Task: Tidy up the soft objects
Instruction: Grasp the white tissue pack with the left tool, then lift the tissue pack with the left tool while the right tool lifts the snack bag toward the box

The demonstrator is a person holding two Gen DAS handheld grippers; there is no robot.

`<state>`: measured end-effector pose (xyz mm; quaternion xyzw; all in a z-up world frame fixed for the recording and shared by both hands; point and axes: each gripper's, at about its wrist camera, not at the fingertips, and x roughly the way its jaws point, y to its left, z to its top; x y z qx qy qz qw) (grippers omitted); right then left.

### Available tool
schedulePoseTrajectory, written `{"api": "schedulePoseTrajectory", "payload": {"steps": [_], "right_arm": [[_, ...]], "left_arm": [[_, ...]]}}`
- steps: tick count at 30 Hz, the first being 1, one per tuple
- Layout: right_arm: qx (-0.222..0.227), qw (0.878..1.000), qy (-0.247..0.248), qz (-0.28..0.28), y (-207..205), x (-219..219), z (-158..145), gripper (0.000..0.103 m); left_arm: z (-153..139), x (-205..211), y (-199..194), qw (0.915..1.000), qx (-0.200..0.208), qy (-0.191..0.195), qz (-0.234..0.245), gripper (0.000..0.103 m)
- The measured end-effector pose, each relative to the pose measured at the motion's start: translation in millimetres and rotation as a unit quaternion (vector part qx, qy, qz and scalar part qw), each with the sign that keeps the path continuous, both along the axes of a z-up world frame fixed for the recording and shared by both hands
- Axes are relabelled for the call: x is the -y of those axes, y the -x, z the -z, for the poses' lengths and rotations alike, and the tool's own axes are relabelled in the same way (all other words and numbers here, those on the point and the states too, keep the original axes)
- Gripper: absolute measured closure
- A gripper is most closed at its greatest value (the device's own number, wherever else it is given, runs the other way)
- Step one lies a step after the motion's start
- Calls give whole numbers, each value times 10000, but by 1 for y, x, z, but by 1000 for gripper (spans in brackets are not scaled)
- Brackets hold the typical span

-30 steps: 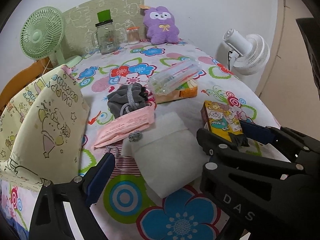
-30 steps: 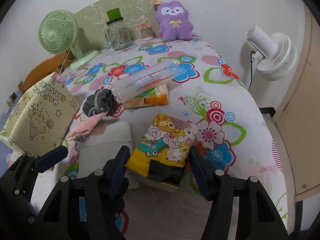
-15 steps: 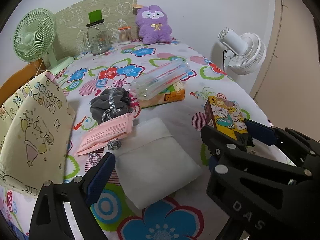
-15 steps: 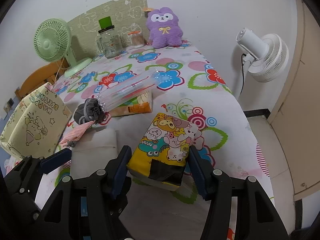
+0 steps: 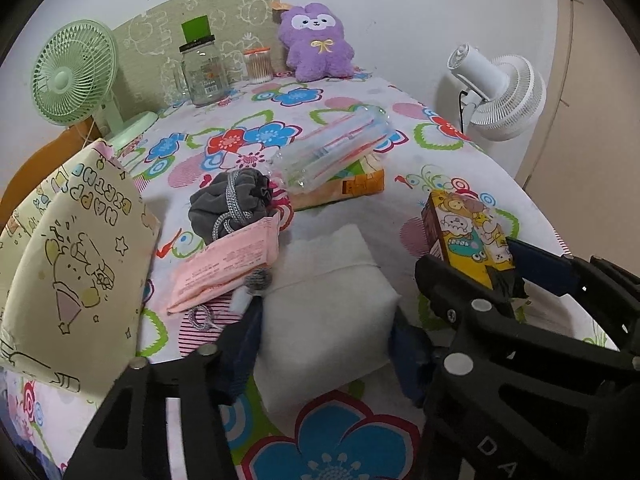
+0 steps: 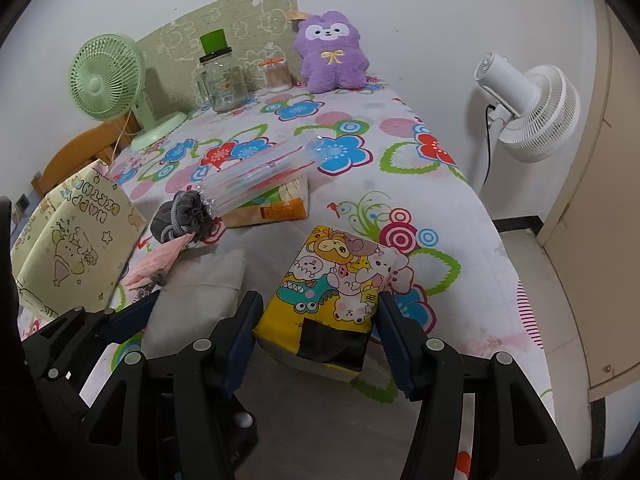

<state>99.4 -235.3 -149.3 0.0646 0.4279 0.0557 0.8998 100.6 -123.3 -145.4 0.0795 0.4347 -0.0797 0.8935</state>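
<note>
The left claw (image 5: 324, 344) is seen closing on the white soft pack (image 5: 324, 312) at the near edge of the counter (image 6: 400, 208). The pack sits right between the blue pads, and both pads appear pressed against its sides, the near end bulging between them. At about two o'clock from that pack, the yellow cartoon tissue pack (image 6: 336, 292) is gripped by the right claw (image 6: 318, 334), one pad against each long side, the pack tilted up off the flowered cloth with its black-taped end nearest the camera.

Beyond the white pack, at eleven o'clock, a pink flat packet (image 5: 224, 264) is laid partly under a grey drawstring pouch (image 5: 232, 200). At twelve o'clock from the pouch area a clear plastic sleeve (image 5: 332, 148) is rested across an orange-edged packet (image 5: 352, 188). At nine o'clock, at the counter's left edge, a pale yellow printed gift bag (image 5: 76, 264) is stood upright.

At the far wall, at twelve o'clock, a purple plush toy (image 6: 332, 52) is propped up, with a small jar of cotton swabs (image 6: 276, 74) and a glass jar (image 6: 220, 80) to its left. A green desk fan (image 6: 108, 80) is placed at ten o'clock, and a white fan (image 6: 532, 112) is seen off the counter at two o'clock.
</note>
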Motion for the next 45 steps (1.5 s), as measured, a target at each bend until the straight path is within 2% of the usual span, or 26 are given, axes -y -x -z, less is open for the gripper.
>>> {"api": "schedulePoseTrajectory", "payload": {"steps": [5,11,22,45], "right_arm": [[49,10000,-6,4,2,-1,-4,42],[157,9999,20,-5,7,-2,-14,42],[368,9993,58,24,17,-5,-33,42],[1054,9944,96,34,43,-15,-100,42]], "left_arm": [[-3,-2,1,10000,-29,7,-35,60],[-10,-4,5,9999,-60,107,-39,63],[-26,-5,14,9997,77,214,-2,65],[-91,-15,42,9961,841,251,54,65]]}}
